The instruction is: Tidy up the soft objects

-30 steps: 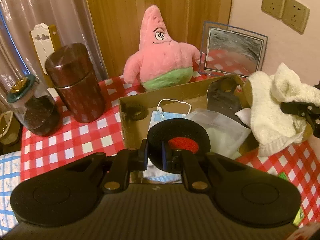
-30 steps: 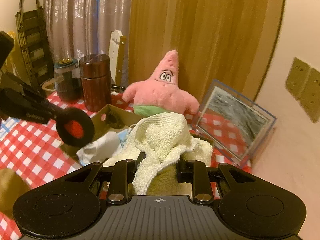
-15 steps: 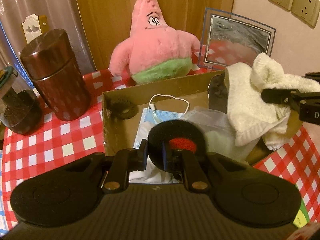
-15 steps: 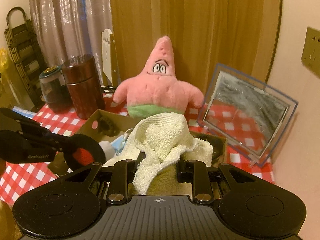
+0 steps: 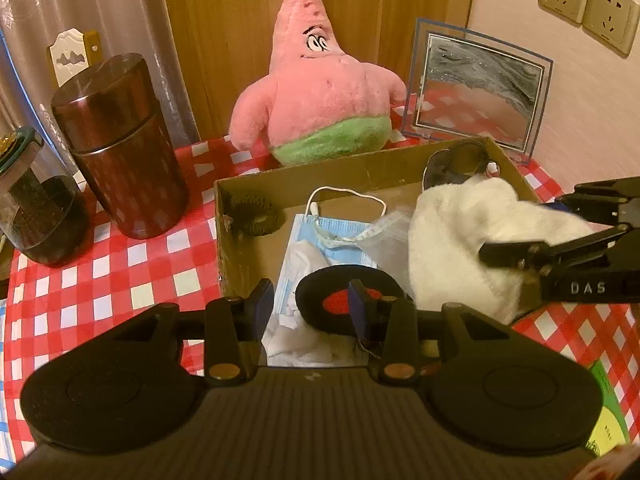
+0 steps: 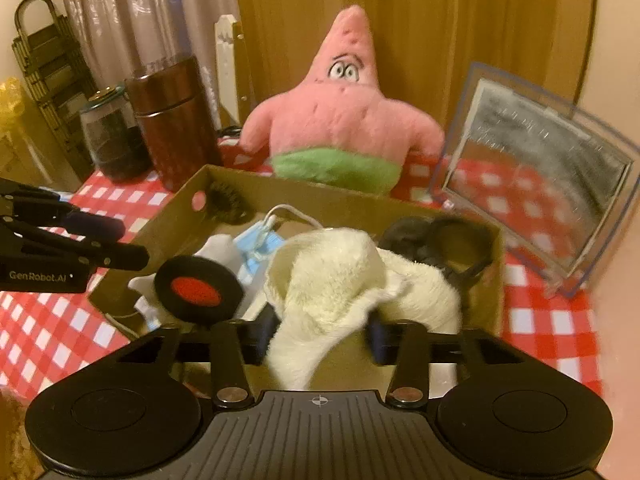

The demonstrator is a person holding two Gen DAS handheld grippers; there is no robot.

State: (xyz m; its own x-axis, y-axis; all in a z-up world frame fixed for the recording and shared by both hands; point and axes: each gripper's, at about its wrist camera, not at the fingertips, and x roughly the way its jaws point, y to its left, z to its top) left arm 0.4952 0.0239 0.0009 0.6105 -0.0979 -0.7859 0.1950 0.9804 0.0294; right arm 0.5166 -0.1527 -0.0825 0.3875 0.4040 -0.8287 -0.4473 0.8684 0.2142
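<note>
An open cardboard box (image 5: 256,184) (image 6: 160,224) stands on the red checked cloth. In it lie a blue face mask (image 5: 340,236), a dark hair tie (image 5: 254,214), a clear bag and dark sunglasses (image 6: 436,240). A black foam pad with a red centre (image 5: 344,300) (image 6: 198,290) lies over the mask at the box's near edge. My left gripper (image 5: 312,304) is open, its fingers either side of the pad. A white towel (image 5: 472,248) (image 6: 336,280) lies in the box's right half. My right gripper (image 6: 320,328) is open with the towel loose between its fingers.
A pink starfish plush (image 5: 320,80) stands behind the box. A brown canister (image 5: 120,144) and a glass jar (image 5: 32,200) stand at the left. A glass picture frame (image 5: 480,88) leans at the back right. Wall sockets (image 5: 588,0) are above it.
Both grippers moved forward and down over the box. The left gripper opened and let go of the foam pad. The right gripper opened and released the towel into the box.
</note>
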